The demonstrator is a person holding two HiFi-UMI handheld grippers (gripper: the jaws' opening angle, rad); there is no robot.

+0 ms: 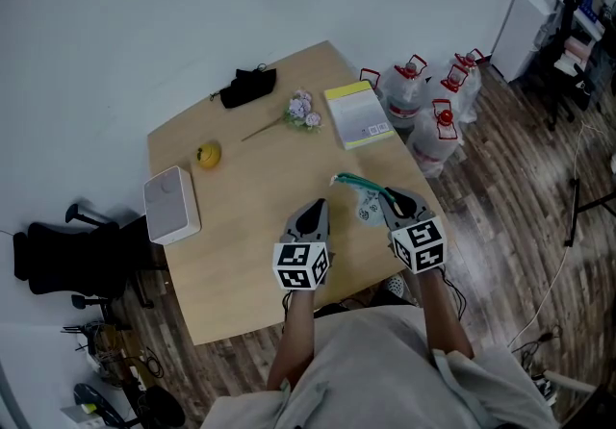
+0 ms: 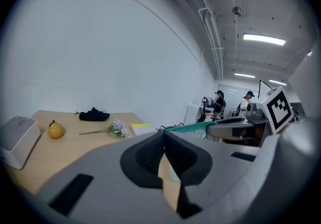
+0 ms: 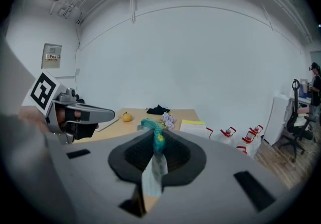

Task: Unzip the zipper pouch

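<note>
My right claw (image 3: 156, 136) is clenched on the pouch (image 1: 368, 210) by its teal zipper (image 2: 188, 127), holding it just over the surface (image 1: 241, 235). My left claw (image 2: 163, 140) is clenched empty beside the zipper's end. The print on the yellow-edged notebook (image 1: 358, 114) is too small to read.

The tabletop (image 1: 241, 254) was pale, smooth, matt wood, and the floor (image 1: 510, 225) was darker, glossier planks. The zipper pouch (image 1: 366, 201) looked like thin translucent plastic. The black cloth (image 1: 248, 87) was matt.
</note>
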